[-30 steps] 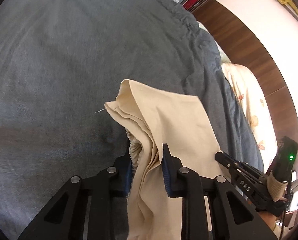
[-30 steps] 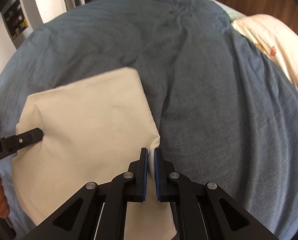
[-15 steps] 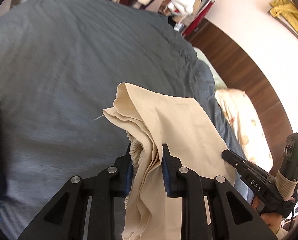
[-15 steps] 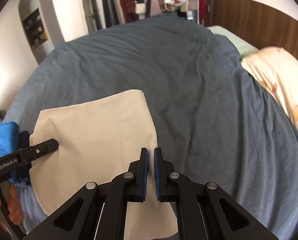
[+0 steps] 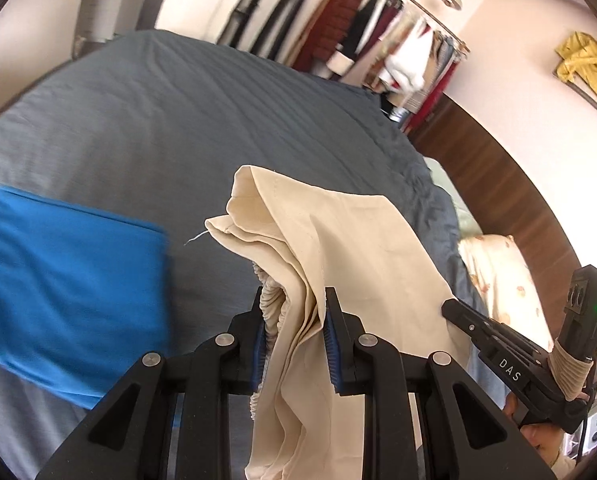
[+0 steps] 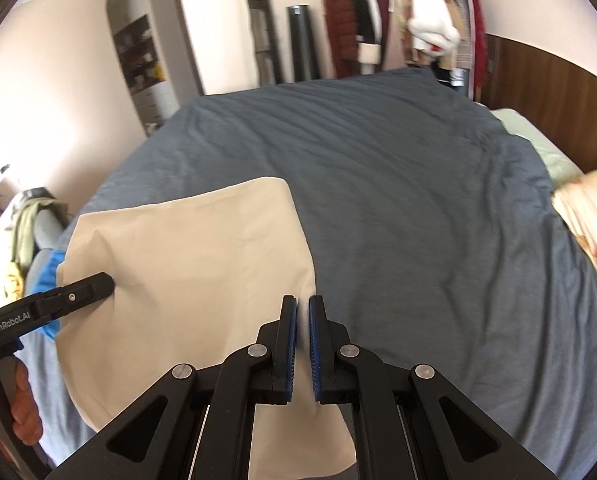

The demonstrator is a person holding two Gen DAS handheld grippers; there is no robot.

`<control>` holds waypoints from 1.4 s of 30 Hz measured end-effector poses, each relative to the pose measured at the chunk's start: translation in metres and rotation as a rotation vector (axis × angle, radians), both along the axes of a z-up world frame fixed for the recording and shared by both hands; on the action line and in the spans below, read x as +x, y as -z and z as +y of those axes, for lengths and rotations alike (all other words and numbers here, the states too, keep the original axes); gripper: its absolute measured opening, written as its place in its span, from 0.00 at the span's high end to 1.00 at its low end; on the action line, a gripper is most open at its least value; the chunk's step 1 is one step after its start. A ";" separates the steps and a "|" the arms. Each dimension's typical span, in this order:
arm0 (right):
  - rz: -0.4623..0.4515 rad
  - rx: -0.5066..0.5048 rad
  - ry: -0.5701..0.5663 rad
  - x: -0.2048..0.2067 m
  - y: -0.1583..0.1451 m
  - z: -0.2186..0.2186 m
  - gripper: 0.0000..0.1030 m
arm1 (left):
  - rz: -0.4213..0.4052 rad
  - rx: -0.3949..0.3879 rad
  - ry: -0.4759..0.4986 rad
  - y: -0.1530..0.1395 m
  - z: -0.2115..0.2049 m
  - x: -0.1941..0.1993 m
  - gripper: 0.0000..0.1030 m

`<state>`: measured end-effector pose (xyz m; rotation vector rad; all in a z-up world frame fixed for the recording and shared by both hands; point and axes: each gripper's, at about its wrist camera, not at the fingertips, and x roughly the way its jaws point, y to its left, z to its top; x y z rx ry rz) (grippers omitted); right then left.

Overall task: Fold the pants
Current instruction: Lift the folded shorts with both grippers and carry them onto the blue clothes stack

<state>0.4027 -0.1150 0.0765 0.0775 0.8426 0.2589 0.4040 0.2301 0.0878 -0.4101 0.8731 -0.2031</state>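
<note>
Left wrist view: left gripper (image 5: 294, 330) narrowly open, blue pads clamped on a thick bunch of cream pants (image 5: 338, 248), gathered elastic waistband wedged against the inner pad. Fabric stands up in folds past the fingertips and drapes down between the jaws toward the bottom of the frame. Right gripper (image 5: 446, 307) comes in from the right edge, tip pinching the far edge of the same pants; a hand (image 5: 538, 432) is partly visible at its handle, green light on the body. Pants held up off the grey-blue bed (image 5: 178, 120), stretched between the two grippers. Blue cloth (image 5: 66, 280) lies flat on the bed at left, blurred. Clothes rack (image 5: 398, 52) along the back wall, patterned pillow (image 5: 502, 272) at right by the wooden headboard. Right wrist view: right gripper (image 6: 303, 320) nearly fully closed, only a thin layer of pants (image 6: 186, 248) edge between the pads. Pants spread as a broad smooth panel to the left, left gripper (image 6: 108, 286) biting the opposite edge, a hand (image 6: 18, 400) on its handle at lower left. Bed (image 6: 418, 220) fills the background under the panel; sliver of blue cloth (image 6: 48, 276) shows behind the pants' left edge.
</note>
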 end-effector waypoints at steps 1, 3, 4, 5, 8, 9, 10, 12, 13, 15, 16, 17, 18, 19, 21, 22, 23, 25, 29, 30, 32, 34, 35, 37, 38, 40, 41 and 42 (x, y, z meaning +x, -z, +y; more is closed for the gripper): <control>0.001 0.012 -0.016 0.001 -0.003 0.013 0.93 | -0.003 0.012 -0.008 -0.004 0.010 -0.002 0.76; 0.002 0.032 -0.035 0.003 -0.007 0.032 0.93 | -0.005 0.044 -0.024 -0.013 0.037 -0.006 0.76; 0.004 0.041 -0.047 0.004 -0.008 0.043 0.93 | -0.005 0.052 -0.028 -0.015 0.044 -0.006 0.76; 0.004 0.053 -0.055 0.004 -0.010 0.055 0.93 | -0.001 0.066 -0.036 -0.018 0.058 -0.009 0.76; 0.011 0.085 -0.081 0.005 -0.013 0.090 0.93 | 0.006 0.116 -0.046 -0.024 0.088 -0.010 0.76; 0.015 0.098 -0.090 0.006 -0.013 0.102 0.93 | 0.011 0.135 -0.047 -0.026 0.097 -0.009 0.76; 0.018 0.109 -0.102 0.006 -0.014 0.115 0.93 | 0.015 0.144 -0.048 -0.027 0.102 -0.007 0.76; 0.028 0.129 -0.109 0.006 -0.013 0.132 0.93 | 0.027 0.159 -0.050 -0.030 0.124 -0.007 0.76; 0.031 0.137 -0.115 0.005 -0.013 0.143 0.93 | 0.033 0.164 -0.046 -0.031 0.134 -0.008 0.76; 0.038 0.144 -0.109 0.005 -0.012 0.157 0.93 | 0.038 0.186 -0.032 -0.031 0.148 -0.006 0.76; 0.041 0.153 -0.106 0.005 -0.010 0.164 0.93 | 0.040 0.195 -0.021 -0.031 0.154 -0.004 0.76; 0.043 0.156 -0.100 0.005 -0.009 0.169 0.93 | 0.047 0.200 -0.011 -0.029 0.161 -0.001 0.76; 0.048 0.157 -0.094 0.005 -0.006 0.175 0.93 | 0.052 0.201 -0.002 -0.028 0.166 0.001 0.76; 0.052 0.159 -0.091 0.004 -0.004 0.180 0.93 | 0.057 0.205 0.010 -0.025 0.169 0.005 0.76; 0.062 0.165 -0.067 0.005 0.003 0.189 0.93 | 0.072 0.216 0.028 -0.016 0.174 0.011 0.76; 0.071 0.171 -0.057 0.006 0.008 0.193 0.93 | 0.081 0.218 0.039 -0.011 0.177 0.015 0.76; 0.077 0.174 -0.046 0.007 0.011 0.196 0.93 | 0.097 0.222 0.050 -0.005 0.181 0.019 0.76; 0.101 0.177 -0.027 0.007 0.023 0.200 0.93 | 0.114 0.227 0.075 0.004 0.187 0.024 0.76; 0.136 0.166 0.007 0.006 0.049 0.209 0.93 | 0.143 0.260 0.118 0.021 0.193 0.032 0.76; 0.143 0.154 0.009 0.009 0.053 0.210 0.93 | 0.148 0.260 0.127 0.025 0.194 0.033 0.76; 0.143 0.129 0.017 0.007 0.062 0.215 0.93 | 0.163 0.272 0.145 0.031 0.197 0.035 0.75; 0.148 0.101 0.017 0.006 0.069 0.219 0.93 | 0.167 0.274 0.153 0.034 0.200 0.036 0.72; 0.150 0.096 0.019 0.005 0.072 0.220 0.93 | 0.169 0.275 0.155 0.035 0.201 0.036 0.71; 0.155 0.077 0.016 0.006 0.076 0.223 0.93 | 0.174 0.278 0.150 0.037 0.205 0.037 0.62; 0.152 0.063 0.017 0.004 0.076 0.223 0.93 | 0.178 0.282 0.143 0.037 0.207 0.037 0.59; 0.155 0.025 0.023 0.003 0.077 0.226 0.93 | 0.187 0.280 0.141 0.038 0.210 0.038 0.52; 0.163 0.017 0.028 0.003 0.079 0.226 0.93 | 0.191 0.279 0.143 0.039 0.211 0.037 0.51; 0.171 0.009 0.031 0.005 0.079 0.229 0.93 | 0.193 0.284 0.148 0.039 0.211 0.036 0.50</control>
